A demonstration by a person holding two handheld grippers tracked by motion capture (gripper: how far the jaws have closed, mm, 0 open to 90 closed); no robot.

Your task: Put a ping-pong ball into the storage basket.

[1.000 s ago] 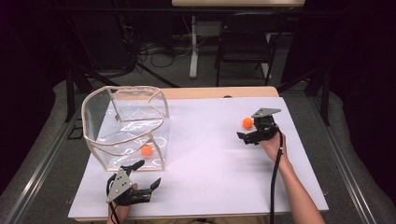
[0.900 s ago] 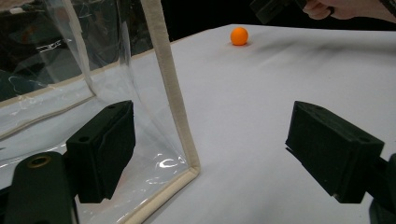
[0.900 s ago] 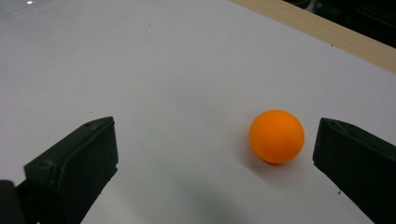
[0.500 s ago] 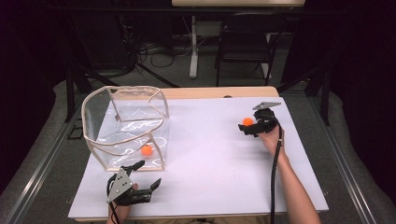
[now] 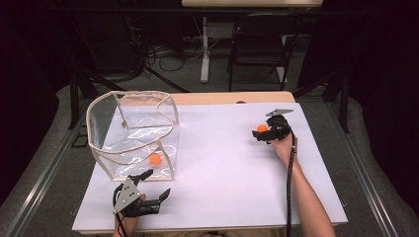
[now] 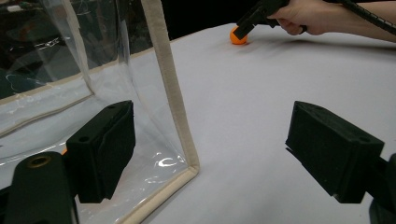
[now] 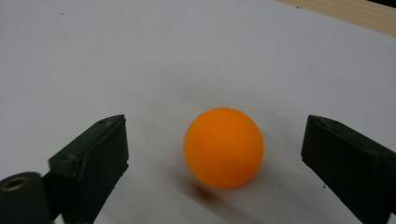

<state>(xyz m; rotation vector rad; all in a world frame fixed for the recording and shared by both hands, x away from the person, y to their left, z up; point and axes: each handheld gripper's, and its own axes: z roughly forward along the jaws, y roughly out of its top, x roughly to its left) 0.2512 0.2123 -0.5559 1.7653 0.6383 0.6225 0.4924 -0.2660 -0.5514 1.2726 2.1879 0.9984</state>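
An orange ball [image 7: 223,147] lies on the white table between the jaws of my right gripper [image 7: 215,158], clear of both pads. That gripper [image 5: 261,132] sits at the table's far right, and its jaws have just been closing around the ball [image 5: 262,128]. A second orange ball [image 5: 155,159] rests inside a clear plastic bin [image 5: 132,156] with tan edging at the left. My left gripper [image 5: 154,188] lies near the front edge just before the bin, open and holding nothing. In the left gripper view its jaws straddle the bin's corner post [image 6: 169,84], with the far ball [image 6: 237,36] beyond.
The white table top [image 5: 217,168] stretches between the two hands. A wooden strip [image 5: 227,97] borders its far edge. Behind stand a dark chair [image 5: 259,52] and cables on the floor.
My right gripper has moved down and to the left onto the ball, which now sits between its jaws. The left gripper has stayed where it was.
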